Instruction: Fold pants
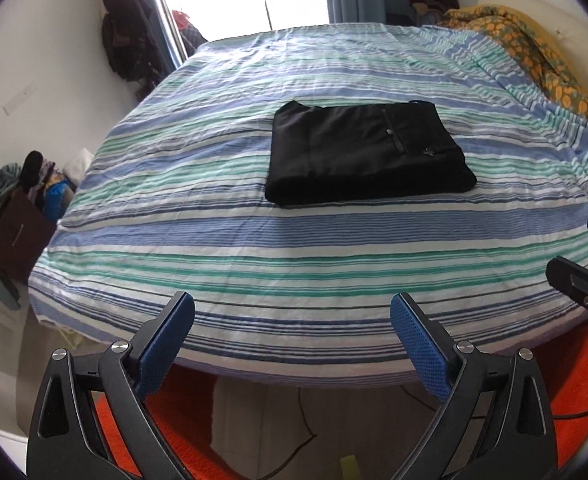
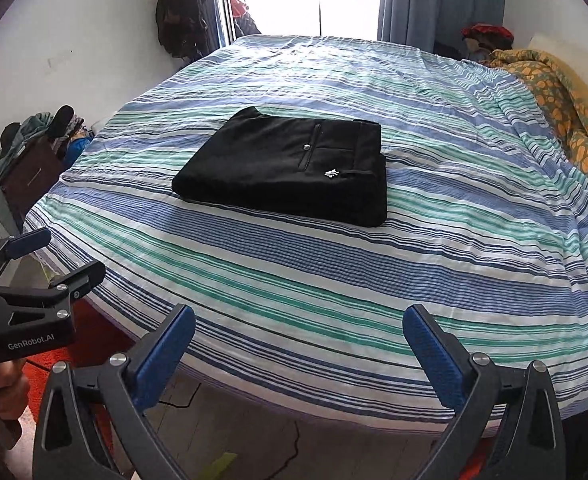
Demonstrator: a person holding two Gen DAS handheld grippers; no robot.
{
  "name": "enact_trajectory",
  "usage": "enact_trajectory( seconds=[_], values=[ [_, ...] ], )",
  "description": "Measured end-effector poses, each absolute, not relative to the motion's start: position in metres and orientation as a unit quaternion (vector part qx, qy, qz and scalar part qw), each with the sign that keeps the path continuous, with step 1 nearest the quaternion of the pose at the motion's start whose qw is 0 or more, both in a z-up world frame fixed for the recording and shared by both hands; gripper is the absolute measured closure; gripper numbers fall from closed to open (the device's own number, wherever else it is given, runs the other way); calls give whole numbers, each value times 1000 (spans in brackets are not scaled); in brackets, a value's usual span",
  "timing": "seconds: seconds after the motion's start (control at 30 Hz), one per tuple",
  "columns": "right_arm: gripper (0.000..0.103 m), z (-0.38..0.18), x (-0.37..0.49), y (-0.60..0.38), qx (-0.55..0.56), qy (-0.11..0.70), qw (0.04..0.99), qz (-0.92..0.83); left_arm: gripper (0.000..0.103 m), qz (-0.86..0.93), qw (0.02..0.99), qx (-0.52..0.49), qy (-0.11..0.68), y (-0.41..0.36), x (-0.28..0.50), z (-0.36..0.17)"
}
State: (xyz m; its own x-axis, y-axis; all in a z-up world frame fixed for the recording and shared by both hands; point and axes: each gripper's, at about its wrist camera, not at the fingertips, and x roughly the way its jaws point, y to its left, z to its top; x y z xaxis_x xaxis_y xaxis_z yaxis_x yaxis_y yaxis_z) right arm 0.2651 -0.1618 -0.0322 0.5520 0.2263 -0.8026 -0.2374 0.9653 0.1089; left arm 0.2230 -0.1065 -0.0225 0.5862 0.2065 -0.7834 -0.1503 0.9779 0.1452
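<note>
1. both tools first: my left gripper with its blue ribbed pads has the jaws spread wide and nothing between them, and my right gripper is just as wide and just as empty. both hang over the near edge of the bed, well apart from the garment.
2. one pair of black fabric pants, folded into a thick flat rectangle with a buttoned back pocket and a small white emblem facing up, lies near the middle of the blue, green and white striped bedsheet.
3. i judge the folding itself done: the bundle looks compact, edges roughly square, no leg trailing out. the step in hand reads as release and retreat.
4. the next move, as i see it, calls for little: keep both tools clear of the sheet, or, if the far left corner looks loose, return to press it flat.
5. count: two grippers, one pair of pants, one striped sheet, one crumpled yellow-and-orange floral blanket at the right side.
</note>
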Motion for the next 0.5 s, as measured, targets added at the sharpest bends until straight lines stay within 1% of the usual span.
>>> enact_trajectory(
  seconds=[0.2, 0.5],
  values=[
    [0, -7, 245, -157, 3, 459, 876, 144, 4, 99, 887, 8, 451, -94, 203, -6],
    [0, -3, 222, -149, -5, 469, 871, 147, 4, 97, 881, 11, 463, -97, 184, 0]
  ],
)
